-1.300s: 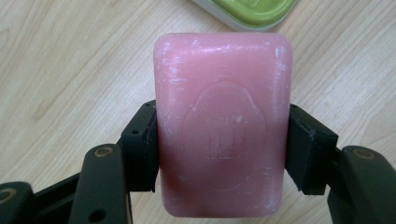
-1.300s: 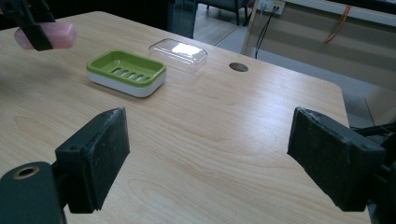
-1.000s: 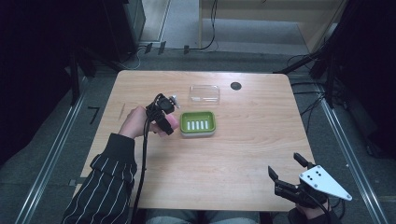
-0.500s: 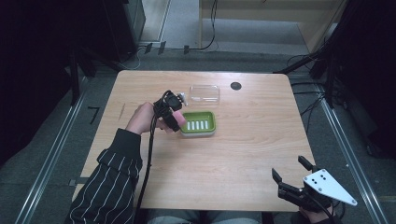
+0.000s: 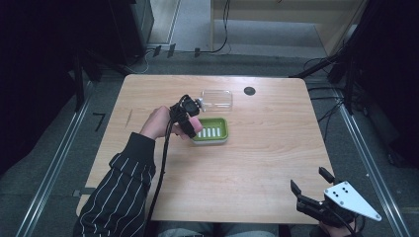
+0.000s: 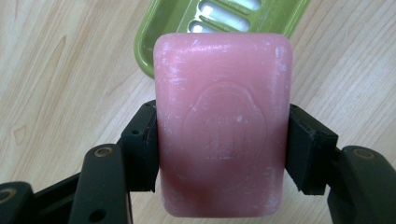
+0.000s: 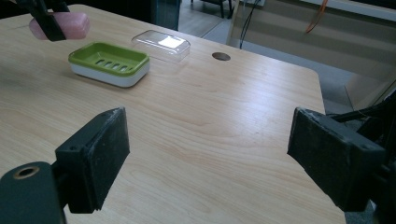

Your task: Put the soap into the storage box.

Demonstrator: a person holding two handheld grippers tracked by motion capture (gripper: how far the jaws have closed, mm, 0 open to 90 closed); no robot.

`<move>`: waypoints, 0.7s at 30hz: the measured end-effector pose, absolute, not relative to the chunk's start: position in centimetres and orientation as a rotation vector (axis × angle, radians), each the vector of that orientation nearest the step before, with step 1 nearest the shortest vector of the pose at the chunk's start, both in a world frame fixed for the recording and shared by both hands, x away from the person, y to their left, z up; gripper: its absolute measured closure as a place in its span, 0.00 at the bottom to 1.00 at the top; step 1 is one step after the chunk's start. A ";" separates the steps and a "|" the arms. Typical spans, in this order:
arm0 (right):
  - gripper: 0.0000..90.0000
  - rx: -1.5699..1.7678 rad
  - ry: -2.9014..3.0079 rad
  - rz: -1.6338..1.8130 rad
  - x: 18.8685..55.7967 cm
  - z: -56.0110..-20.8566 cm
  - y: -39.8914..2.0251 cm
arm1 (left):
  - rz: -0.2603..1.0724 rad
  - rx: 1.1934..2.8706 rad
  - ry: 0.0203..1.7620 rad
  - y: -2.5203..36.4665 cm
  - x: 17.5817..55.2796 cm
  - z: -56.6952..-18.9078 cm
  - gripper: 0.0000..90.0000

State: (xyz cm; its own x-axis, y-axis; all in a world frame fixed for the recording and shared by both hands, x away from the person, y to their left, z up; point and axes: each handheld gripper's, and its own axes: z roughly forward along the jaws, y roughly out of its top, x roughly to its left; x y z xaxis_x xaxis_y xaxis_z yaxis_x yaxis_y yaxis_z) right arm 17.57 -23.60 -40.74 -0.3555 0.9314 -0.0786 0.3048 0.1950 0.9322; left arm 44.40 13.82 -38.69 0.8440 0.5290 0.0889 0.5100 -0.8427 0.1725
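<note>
Above the green slotted plastic soap dish [image 6: 219, 18], your left gripper [image 6: 223, 140] clamps the pink rectangular soap bar [image 6: 223, 121]; centre it, lower flat. Your right gripper [image 7: 210, 158] idles open.

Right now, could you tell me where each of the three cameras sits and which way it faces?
High view: fixed above the person's side, looking forward and down on the table; striped sleeve, left gripper and right gripper show.
Left gripper view: rides the left gripper, looking down along its jaws clamped on the pink soap.
Right gripper view: rides the right gripper, looking level across the table between open jaws.
Shared: all three show the green soap dish.
</note>
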 end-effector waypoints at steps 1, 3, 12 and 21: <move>0.14 1.159 1.787 1.165 17.5 -40.7 -23.6 | 0.197 2.880 0.808 13.7 44.4 -38.7 0.43; 0.14 1.164 1.784 1.162 17.5 -40.8 -23.7 | 0.199 2.883 0.793 13.5 44.5 -38.8 0.43; 0.14 1.178 1.773 1.150 17.1 -40.8 -24.0 | 0.221 2.895 0.739 12.6 44.9 -39.1 0.43; 0.14 1.193 1.762 1.142 16.7 -40.8 -24.3 | 0.221 2.911 0.681 11.6 45.3 -39.3 0.43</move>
State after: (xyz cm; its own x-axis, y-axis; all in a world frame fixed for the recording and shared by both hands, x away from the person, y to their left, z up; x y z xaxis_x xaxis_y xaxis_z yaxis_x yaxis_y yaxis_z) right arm 16.67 -24.28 -40.77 -0.3211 0.9440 -0.0762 0.3159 0.1826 0.9310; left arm 45.27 11.61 -39.35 0.8866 0.4493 0.1101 0.4281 -0.8871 0.1726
